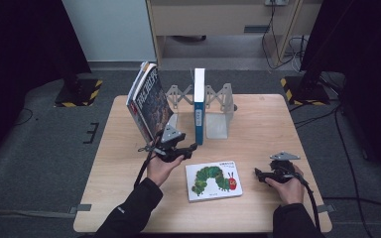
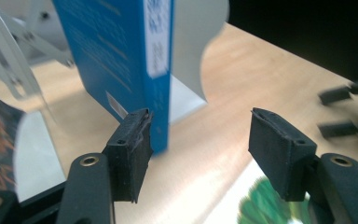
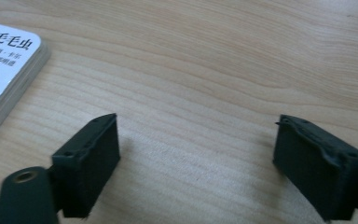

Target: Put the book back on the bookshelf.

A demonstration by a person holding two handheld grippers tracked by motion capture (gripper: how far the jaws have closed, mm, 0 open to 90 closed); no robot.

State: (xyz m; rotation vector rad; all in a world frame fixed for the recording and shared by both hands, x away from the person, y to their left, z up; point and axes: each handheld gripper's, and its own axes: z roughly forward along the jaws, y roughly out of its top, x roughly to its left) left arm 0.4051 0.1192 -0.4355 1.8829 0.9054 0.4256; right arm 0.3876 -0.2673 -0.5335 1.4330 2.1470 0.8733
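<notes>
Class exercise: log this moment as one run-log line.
left gripper: open, by blue book in bookend rack | right gripper: open over table | caterpillar book: flat

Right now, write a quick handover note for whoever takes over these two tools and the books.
Left tool: open, at the foot of the blue book, holding nothing.
Right tool: open, low over bare table, right of the caterpillar book.
Blue book stands upright in the metal bookend rack; a dark-covered book leans at the rack's left.
Left to do, probably: the caterpillar book lies flat, unshelved.
</notes>
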